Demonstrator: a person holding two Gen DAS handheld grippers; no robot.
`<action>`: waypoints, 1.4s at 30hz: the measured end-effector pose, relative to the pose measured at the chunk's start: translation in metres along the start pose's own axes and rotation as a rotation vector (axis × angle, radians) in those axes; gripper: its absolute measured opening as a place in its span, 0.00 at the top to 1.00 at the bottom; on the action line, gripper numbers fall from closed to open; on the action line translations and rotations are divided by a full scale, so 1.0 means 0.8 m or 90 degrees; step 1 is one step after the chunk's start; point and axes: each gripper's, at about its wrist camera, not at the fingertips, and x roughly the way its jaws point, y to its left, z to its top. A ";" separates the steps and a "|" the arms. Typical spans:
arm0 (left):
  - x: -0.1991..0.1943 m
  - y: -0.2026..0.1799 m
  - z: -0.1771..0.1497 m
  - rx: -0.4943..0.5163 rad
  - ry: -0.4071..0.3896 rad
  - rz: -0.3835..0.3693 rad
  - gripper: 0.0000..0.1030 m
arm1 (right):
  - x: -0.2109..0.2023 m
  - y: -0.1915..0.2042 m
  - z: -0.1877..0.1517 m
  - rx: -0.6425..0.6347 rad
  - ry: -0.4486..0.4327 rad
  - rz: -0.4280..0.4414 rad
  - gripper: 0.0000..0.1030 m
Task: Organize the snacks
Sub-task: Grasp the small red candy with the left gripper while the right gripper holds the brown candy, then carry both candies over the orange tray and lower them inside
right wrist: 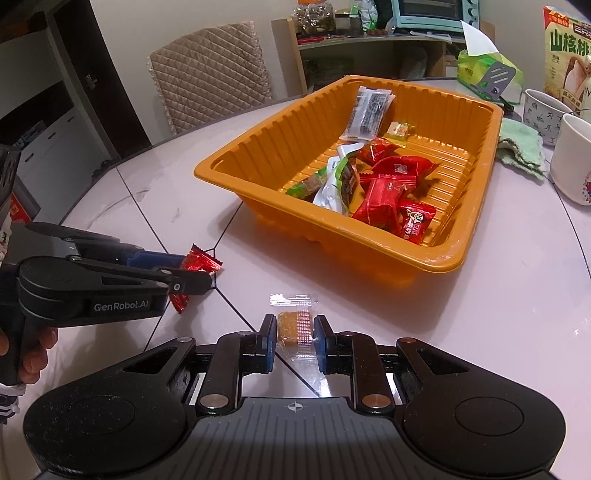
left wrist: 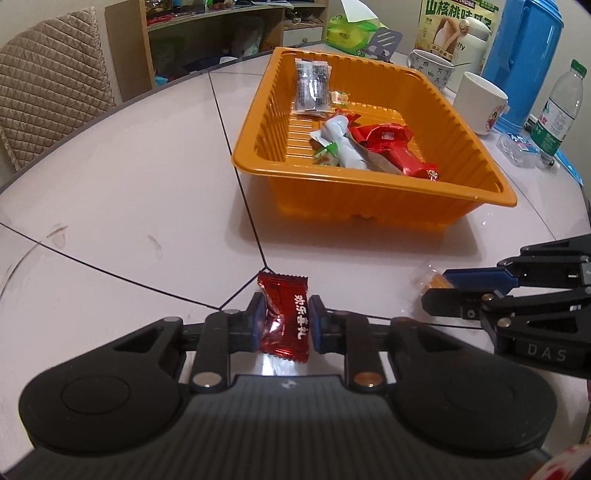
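An orange plastic tray stands on the white table and holds several wrapped snacks, red, green, white and black. My left gripper is shut on a red foil candy low over the table, in front of the tray. My right gripper straddles a clear-wrapped tan snack bar that lies on the table; its pads sit at the wrapper's sides, and I cannot tell whether they press it.
Behind the tray stand a green tissue pack, two mugs, a blue jug, a water bottle and a snack box. A green cloth lies beside the tray. A padded chair stands at the table's far edge.
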 end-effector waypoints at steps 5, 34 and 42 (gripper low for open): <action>-0.004 -0.003 -0.005 -0.012 0.003 0.004 0.79 | -0.002 0.003 0.000 -0.005 -0.002 0.004 0.79; -0.099 -0.027 0.025 -0.021 -0.092 0.006 0.80 | -0.066 0.021 0.008 -0.016 -0.051 0.035 0.79; -0.102 -0.046 0.067 0.013 -0.125 0.004 0.80 | -0.084 0.007 0.029 -0.016 -0.077 0.029 0.79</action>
